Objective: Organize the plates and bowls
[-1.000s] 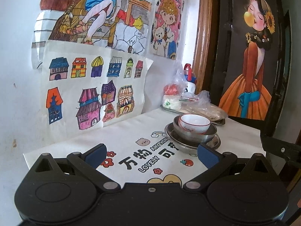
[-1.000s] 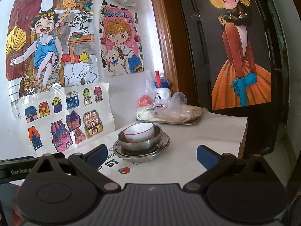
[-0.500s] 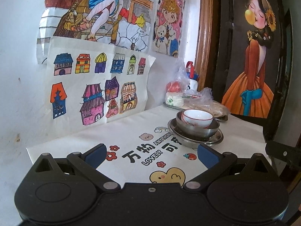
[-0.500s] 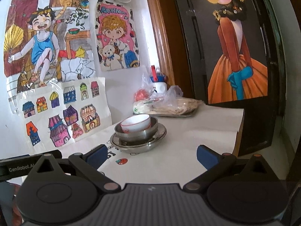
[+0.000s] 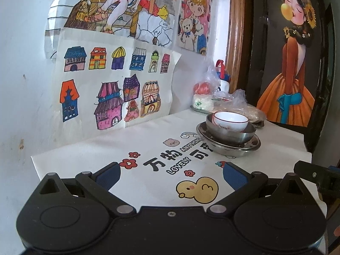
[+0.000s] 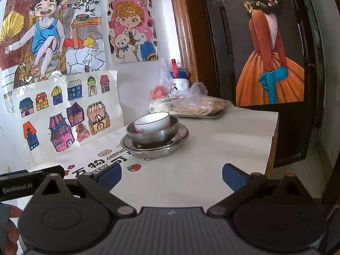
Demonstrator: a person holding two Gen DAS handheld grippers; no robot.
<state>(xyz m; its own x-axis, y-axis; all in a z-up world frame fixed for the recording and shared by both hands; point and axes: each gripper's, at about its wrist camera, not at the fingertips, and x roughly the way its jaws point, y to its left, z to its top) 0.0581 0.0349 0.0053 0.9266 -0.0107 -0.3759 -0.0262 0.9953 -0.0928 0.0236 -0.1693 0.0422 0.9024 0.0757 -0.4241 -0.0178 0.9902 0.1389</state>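
Cup [image 6: 152, 122] nested in bowl [image 6: 153, 132] on plate [image 6: 155, 143]: stack looks done. My left tongs [image 5: 171, 173] and right tongs [image 6: 171, 173] gape, empty, short of plate.

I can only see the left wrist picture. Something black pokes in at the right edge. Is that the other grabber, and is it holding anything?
Observer: Yes, that is the right gripper. Its blue-padded fingers stand wide apart with nothing between them.
Operator: And who is carrying the one I'm looking through?
Observer: A person. The right wrist view shows a hand in its lower left corner, just below the side of the left gripper, which reads GenRobot.AI.
Operator: The drawing at the top of my picture is cut off. Whose legs are those?
Observer: In the drawing, they belong to a seated child in a blue vest, who holds up a yellow fan.
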